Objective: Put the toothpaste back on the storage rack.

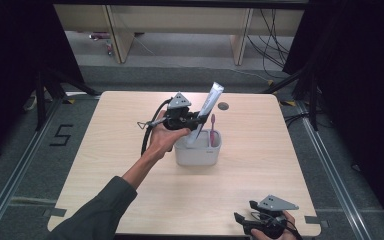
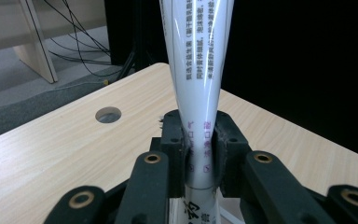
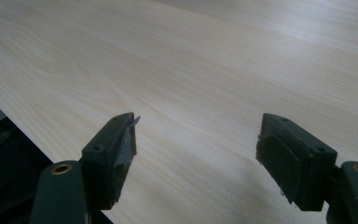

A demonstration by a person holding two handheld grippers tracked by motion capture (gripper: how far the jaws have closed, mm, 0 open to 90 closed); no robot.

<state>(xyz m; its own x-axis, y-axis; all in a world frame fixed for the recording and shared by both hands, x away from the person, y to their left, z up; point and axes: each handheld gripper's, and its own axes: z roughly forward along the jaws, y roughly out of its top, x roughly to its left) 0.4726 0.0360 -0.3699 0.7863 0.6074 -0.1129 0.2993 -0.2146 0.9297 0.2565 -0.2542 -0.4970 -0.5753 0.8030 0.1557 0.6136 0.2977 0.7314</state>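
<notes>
Tube [image 1: 206, 111] is clamped near its cap end by the left gripper [image 1: 196, 121], centre frame, and held tilted with its lower end in the cup [image 1: 198, 155] beside the toothbrush [image 1: 212, 129], likely for standing it upright. Right gripper [image 1: 244, 220], lower right, is parked agape over bare table [image 1: 130, 165].

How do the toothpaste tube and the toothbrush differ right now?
The toothpaste tube is white, wide and tilted, clamped in the left tool. The toothbrush is pink, thin and upright, untouched by any tool. Both have their lower ends inside the white holder.
</notes>
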